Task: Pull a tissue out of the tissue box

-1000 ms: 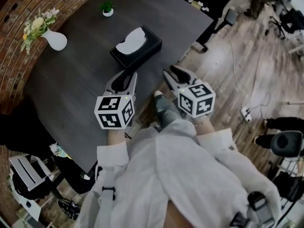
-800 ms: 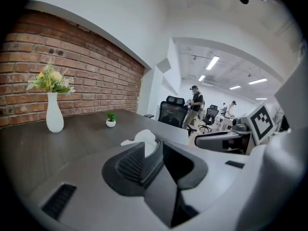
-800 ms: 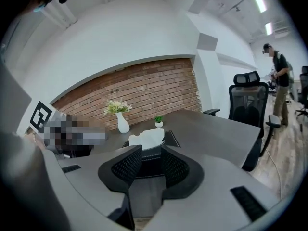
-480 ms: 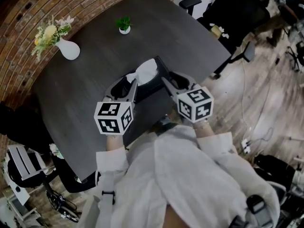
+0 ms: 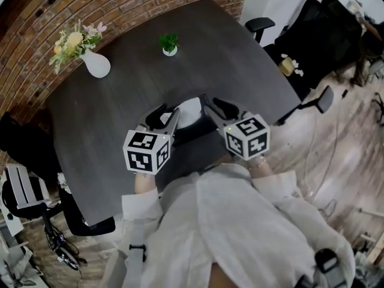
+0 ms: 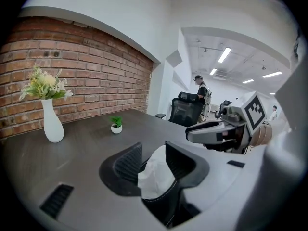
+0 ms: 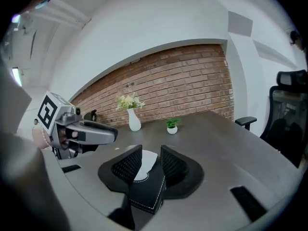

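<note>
My left tongs [image 6: 153,152] had just been opening and stood wide, with the tissue [image 6: 155,174] showing between the jaws but not pinched. My right tongs [image 7: 150,153] were apart too and held nothing, with the near corner of the tissue box [image 7: 143,194] just below them. The box lay on the table [image 5: 240,59] close in front of me, between both tongs, with the white tissue standing up out of its slot. I judged the pull would go best if the left closed on the upper part of the tuft and drew straight up while the right pressed the box down so it couldn't lift. Farther off, the dark table carried a small potted plant [image 5: 170,43] and a white vase [image 5: 98,65] of flowers near the brick wall [image 5: 132,2]. An office chair [image 5: 259,24] and a wood floor [image 5: 345,137] lay off to the right.
</note>
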`<state>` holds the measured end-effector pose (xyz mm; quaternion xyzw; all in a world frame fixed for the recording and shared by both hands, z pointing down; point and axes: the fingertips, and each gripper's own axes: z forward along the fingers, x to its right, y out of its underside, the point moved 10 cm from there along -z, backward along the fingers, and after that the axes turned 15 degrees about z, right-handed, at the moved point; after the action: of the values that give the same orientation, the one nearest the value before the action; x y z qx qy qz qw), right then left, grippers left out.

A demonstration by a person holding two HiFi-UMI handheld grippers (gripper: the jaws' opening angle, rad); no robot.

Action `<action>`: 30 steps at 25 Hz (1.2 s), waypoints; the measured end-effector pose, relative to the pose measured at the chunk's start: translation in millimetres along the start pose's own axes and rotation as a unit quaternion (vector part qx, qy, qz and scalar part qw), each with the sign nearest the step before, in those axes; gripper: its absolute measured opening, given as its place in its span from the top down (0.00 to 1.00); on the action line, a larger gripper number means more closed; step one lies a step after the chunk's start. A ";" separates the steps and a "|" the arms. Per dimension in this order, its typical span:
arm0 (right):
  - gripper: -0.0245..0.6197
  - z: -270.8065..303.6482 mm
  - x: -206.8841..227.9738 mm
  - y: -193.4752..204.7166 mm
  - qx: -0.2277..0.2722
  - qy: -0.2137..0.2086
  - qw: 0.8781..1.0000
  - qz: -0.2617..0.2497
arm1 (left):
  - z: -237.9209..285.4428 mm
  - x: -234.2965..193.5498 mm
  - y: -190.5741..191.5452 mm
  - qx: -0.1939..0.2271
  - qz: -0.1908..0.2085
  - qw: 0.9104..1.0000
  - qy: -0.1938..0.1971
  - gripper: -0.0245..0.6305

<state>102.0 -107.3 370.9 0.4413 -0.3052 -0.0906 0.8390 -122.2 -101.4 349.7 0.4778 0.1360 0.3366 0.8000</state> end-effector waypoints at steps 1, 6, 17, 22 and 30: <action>0.78 2.2 2.0 -0.7 -0.006 -0.006 1.000 -0.002 | 1.8 0.6 -0.4 -0.004 0.002 1.000 -0.001 0.76; 0.78 10.5 9.5 10.0 -0.030 -0.026 0.999 0.002 | 8.5 4.4 4.0 -0.036 0.030 0.999 -0.002 0.76; 0.78 12.4 28.5 33.8 -0.062 -0.015 0.998 0.025 | 30.3 3.4 15.5 -0.098 0.060 0.993 0.026 0.76; 0.78 18.7 33.5 36.3 -0.071 -0.013 0.997 0.025 | 40.1 1.7 15.0 -0.111 0.071 0.991 0.035 0.76; 0.78 31.5 39.1 35.7 -0.088 -0.012 0.995 0.034 | 58.5 -2.4 17.1 -0.133 0.080 0.985 0.070 0.76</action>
<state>110.4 -124.1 429.6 0.3540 -0.3208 -0.0940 0.8735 -99.4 -136.8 393.8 0.3517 0.1071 0.4469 0.8155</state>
